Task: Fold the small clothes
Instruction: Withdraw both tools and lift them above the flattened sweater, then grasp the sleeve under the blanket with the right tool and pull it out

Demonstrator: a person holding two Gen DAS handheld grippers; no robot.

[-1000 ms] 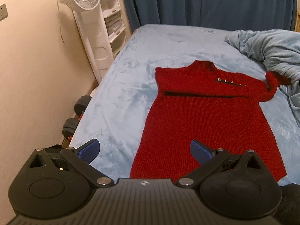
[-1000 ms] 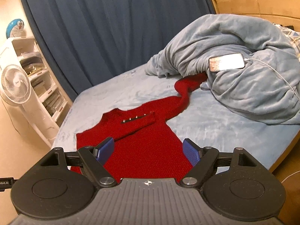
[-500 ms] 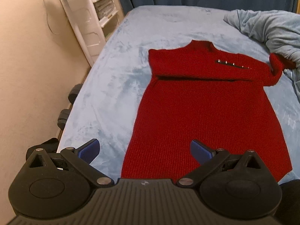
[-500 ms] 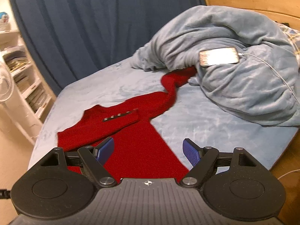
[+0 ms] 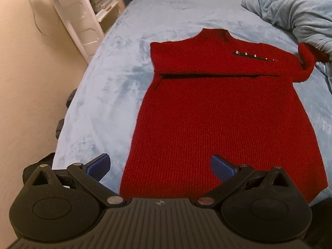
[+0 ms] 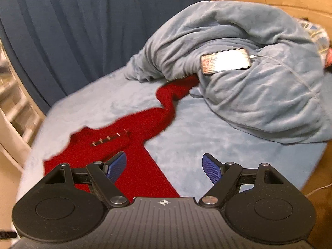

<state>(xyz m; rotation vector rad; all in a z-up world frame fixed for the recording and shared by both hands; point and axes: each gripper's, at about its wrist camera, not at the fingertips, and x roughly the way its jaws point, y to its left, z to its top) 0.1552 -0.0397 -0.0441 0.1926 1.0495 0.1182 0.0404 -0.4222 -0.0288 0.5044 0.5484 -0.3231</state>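
Approach step — red knit dress (image 5: 224, 112) lies flat on the bed (image 5: 116, 78), one sleeve folded across the chest. Left gripper (image 5: 159, 167) and right gripper (image 6: 164, 167) hover near the hem, fingers wide apart, empty. Next: pinch both hem corners. Only the right wrist view shows the other sleeve (image 6: 176, 89) trailing to the blanket (image 6: 259, 95) with its phone (image 6: 226, 60).

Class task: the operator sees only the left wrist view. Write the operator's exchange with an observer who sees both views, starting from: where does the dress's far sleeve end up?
Observer: The sleeve snakes across the bed and its end goes under the blanket.
Operator: Anything lying on that blanket?
Observer: A phone, screen lit, lies on top.
Operator: Is it loose?
Observer: No, a white cable is plugged into it and trails over the blanket.
Operator: And the right gripper?
Observer: The right gripper is open and empty, over the side edge of the dress.
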